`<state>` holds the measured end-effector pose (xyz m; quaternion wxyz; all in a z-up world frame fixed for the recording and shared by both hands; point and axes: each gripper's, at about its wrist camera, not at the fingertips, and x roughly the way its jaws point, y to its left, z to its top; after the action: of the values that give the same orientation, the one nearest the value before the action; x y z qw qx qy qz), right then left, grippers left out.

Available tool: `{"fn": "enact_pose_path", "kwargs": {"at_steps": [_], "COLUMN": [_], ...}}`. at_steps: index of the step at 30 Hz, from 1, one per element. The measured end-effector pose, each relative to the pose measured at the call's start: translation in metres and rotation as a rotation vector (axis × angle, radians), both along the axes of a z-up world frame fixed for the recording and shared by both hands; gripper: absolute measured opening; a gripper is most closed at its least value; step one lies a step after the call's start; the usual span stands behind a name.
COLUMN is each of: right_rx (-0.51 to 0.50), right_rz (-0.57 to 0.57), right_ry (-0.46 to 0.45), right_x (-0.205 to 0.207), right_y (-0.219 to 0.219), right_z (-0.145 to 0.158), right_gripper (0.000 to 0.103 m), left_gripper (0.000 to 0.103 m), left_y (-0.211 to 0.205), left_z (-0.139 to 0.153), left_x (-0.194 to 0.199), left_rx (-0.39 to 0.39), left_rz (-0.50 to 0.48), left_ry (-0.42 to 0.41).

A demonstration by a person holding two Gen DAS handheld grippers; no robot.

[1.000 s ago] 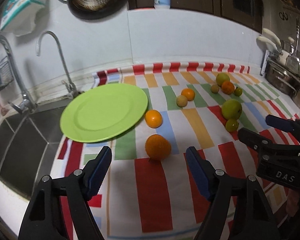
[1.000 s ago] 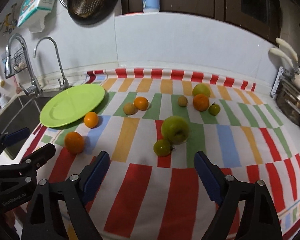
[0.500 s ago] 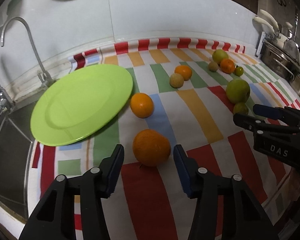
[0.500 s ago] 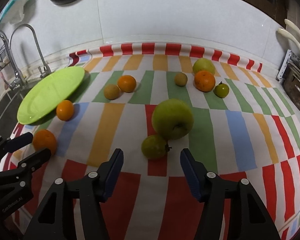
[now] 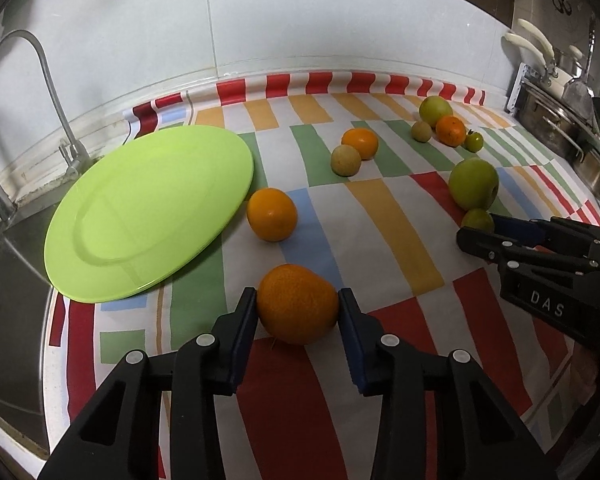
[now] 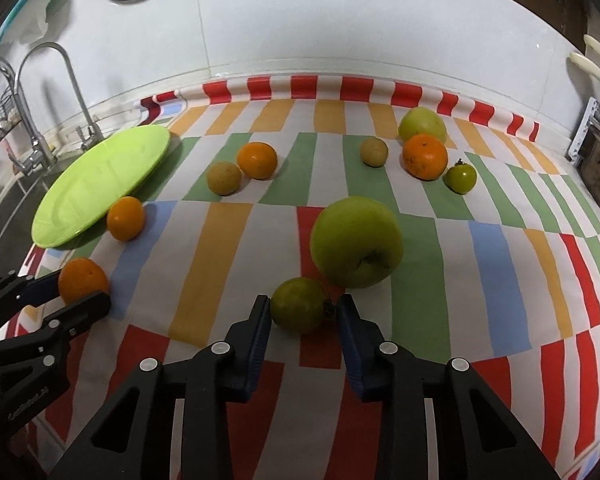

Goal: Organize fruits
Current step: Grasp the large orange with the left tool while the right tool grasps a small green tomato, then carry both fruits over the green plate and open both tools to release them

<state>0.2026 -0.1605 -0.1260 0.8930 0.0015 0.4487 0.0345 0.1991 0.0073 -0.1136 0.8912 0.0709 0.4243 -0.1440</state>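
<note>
On the striped cloth (image 5: 384,220), left tool (image 5: 298,306) closes on an orange (image 5: 298,304), right tool (image 6: 302,310) on a small green fruit (image 6: 298,304).

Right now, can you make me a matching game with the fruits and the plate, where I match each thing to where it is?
Things:
1. big orange
2. small green fruit
3. green plate
4. big green apple

Places:
A. next to the sink, with nothing on it
B. between the fingers of the left gripper, whose jaws are closing
C. on the cloth just behind the small green fruit
D. between the fingers of the right gripper, whose jaws are closing

Pairs: 1-B, 2-D, 3-A, 4-C
</note>
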Motion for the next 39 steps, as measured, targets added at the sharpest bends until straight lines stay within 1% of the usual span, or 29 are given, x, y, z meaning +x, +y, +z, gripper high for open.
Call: {"fn": "enact_pose_path", "kwargs": {"at_steps": [4,10,15,17,21,31,35,39], "right_rx": [0.009,0.011,0.025,0.039,0.035,0.064,0.065,0.085], "right_rz": [0.026,0.079,0.111,0.122,0.14,0.206,0.233,0.254], "right_ry": [-0.031,-0.091,-0.123,-0.134,-0.169,-0.233,-0.242,-0.225], "right_x": [-0.005,-0.019,-0.026,-0.028,-0.031,-0.015,0.001,0.022], "right_y": [0.006,0.022,0.036,0.041,0.052,0.097,0.117,0.132], "right_z": [0.01,0.03,0.043,0.048,0.057,0.079,0.08,0.079], "right_gripper": [0.035,0.035,0.035,0.035,0.035,0.035,0.035,0.035], "left_gripper": [0.04,0.04,0.04,0.04,0.04,0.04,0.04,0.04], "left_y": [0.003,0.012,0.023,0.027,0.041,0.082,0.099,0.112], "left_z": [0.009,0.029,0.047,0.053,0.064,0.078,0.078,0.075], "left_x": [-0.003,-0.01,-0.014,-0.017,-0.019,-0.006,0.008,0.026], "left_rx": [-0.016,-0.043,-0.07,-0.075,-0.07,-0.045,-0.04,-0.034], "left_rz": [0.008,0.027,0.043,0.055,0.079,0.11,0.11,0.108], "left_ry": [-0.018,-0.059,-0.089,-0.105,-0.133,-0.191,-0.197,-0.199]}}
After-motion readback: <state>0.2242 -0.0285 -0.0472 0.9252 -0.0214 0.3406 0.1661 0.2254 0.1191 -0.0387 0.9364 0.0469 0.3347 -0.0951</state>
